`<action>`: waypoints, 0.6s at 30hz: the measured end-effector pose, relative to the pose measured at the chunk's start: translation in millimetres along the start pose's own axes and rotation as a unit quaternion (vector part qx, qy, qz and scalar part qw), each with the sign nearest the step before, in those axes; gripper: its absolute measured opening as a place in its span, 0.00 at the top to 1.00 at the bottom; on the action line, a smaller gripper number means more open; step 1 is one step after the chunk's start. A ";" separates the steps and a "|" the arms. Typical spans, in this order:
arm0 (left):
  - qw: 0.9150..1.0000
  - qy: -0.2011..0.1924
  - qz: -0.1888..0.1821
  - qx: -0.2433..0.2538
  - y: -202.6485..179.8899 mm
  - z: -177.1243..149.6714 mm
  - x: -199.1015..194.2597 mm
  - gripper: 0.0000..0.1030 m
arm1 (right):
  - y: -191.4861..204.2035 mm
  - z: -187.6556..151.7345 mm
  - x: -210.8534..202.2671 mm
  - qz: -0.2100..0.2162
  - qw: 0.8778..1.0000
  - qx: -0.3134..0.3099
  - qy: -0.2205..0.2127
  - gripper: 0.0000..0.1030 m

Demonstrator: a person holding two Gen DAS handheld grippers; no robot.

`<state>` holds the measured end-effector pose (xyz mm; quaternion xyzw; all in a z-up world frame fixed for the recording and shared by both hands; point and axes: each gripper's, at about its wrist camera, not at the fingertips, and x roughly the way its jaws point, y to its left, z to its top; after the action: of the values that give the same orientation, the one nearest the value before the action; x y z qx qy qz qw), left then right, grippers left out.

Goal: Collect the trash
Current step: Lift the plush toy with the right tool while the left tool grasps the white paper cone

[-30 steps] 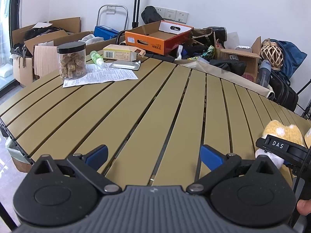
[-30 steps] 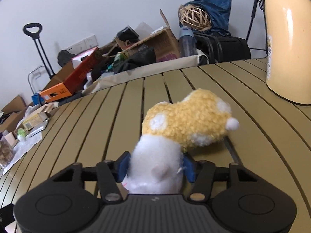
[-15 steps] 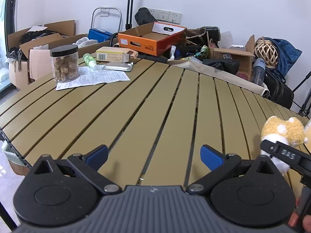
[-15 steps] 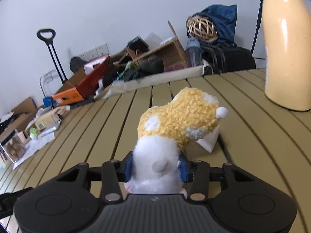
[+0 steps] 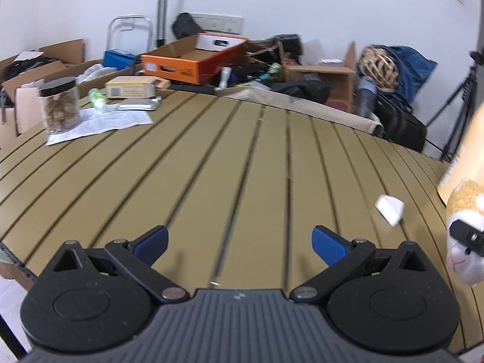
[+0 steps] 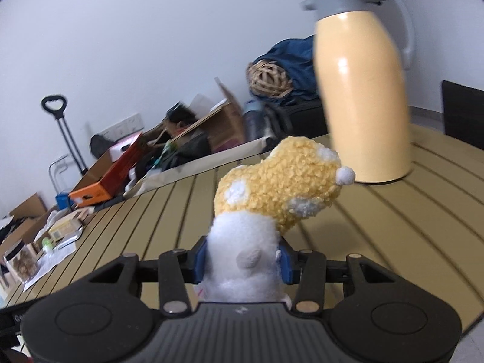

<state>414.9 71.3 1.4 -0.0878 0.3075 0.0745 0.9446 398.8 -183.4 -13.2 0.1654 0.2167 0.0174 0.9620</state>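
Note:
My right gripper [image 6: 243, 258] is shut on the white head of a yellow-and-white plush toy [image 6: 278, 184], lifted above the slatted table [image 6: 393, 227]. The same plush toy [image 5: 467, 211] shows at the right edge of the left wrist view, with a black finger across it. A small white crumpled piece of paper [image 5: 390, 208] lies on the table [image 5: 211, 157] to the right of my left gripper [image 5: 239, 240], which stands open over bare slats with nothing between its blue pads.
A tall yellow thermos jug [image 6: 363, 90] stands on the table at the right. At the far left lie a jar of snacks [image 5: 59, 106], a printed sheet [image 5: 99, 124], a small box [image 5: 133, 87] and a foil pack [image 5: 139, 104]. Boxes and bags crowd the floor behind.
The right gripper has lifted the plush toy off the table and carried it toward the thermos, uncovering the white paper piece. The left gripper has swung right.

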 end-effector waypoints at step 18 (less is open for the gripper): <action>0.991 0.043 -0.051 0.116 -157.4 4.8 57.4 0.12 | -120.9 26.8 -13.2 -0.044 0.997 0.062 -0.017 0.57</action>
<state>494.1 -75.9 -10.0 0.0033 0.3498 -0.0134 0.9367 393.6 -307.3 -24.4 0.2149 0.2079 -0.0415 0.9534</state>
